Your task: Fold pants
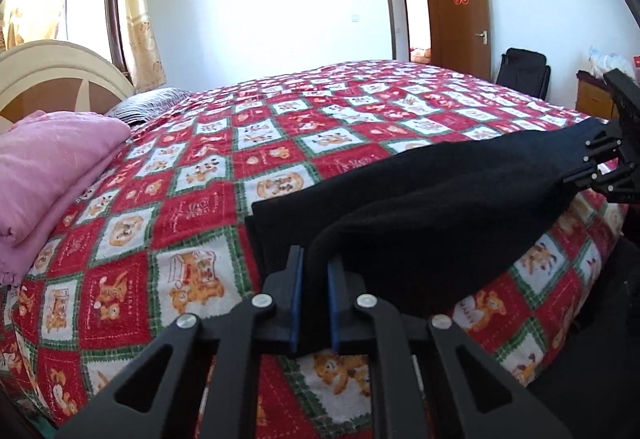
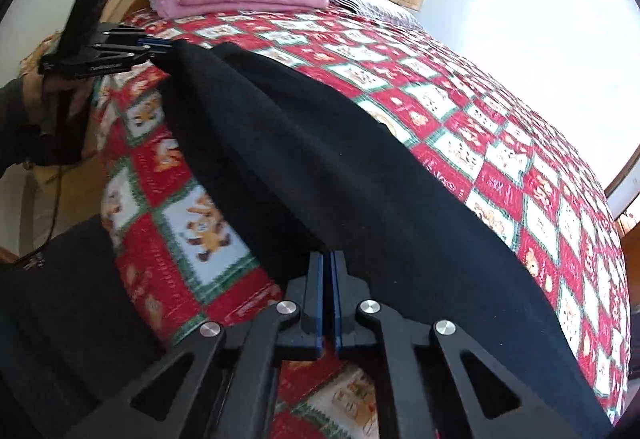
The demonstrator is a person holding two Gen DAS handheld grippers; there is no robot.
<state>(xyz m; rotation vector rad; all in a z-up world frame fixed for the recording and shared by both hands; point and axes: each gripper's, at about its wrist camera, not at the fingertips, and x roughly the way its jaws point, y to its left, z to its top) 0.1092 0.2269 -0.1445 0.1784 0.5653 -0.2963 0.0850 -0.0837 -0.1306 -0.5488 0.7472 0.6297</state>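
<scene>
The black pants (image 1: 432,207) lie stretched along the near edge of the bed, also in the right wrist view (image 2: 320,167). My left gripper (image 1: 316,259) is shut on one end of the pants, the cloth bunched between its blue pads. It shows in the right wrist view (image 2: 160,49) at the upper left. My right gripper (image 2: 330,259) is shut on the other end. It shows in the left wrist view (image 1: 588,163) at the far right. The pants hang taut between the two grippers, partly resting on the quilt.
The bed carries a red, white and green quilt (image 1: 248,143) with bear pictures. A folded pink blanket (image 1: 52,167) and a striped pillow (image 1: 148,103) lie by the headboard (image 1: 60,71). An open wooden door (image 1: 460,11), a black chair (image 1: 524,71) and a wooden cabinet (image 1: 596,99) stand behind.
</scene>
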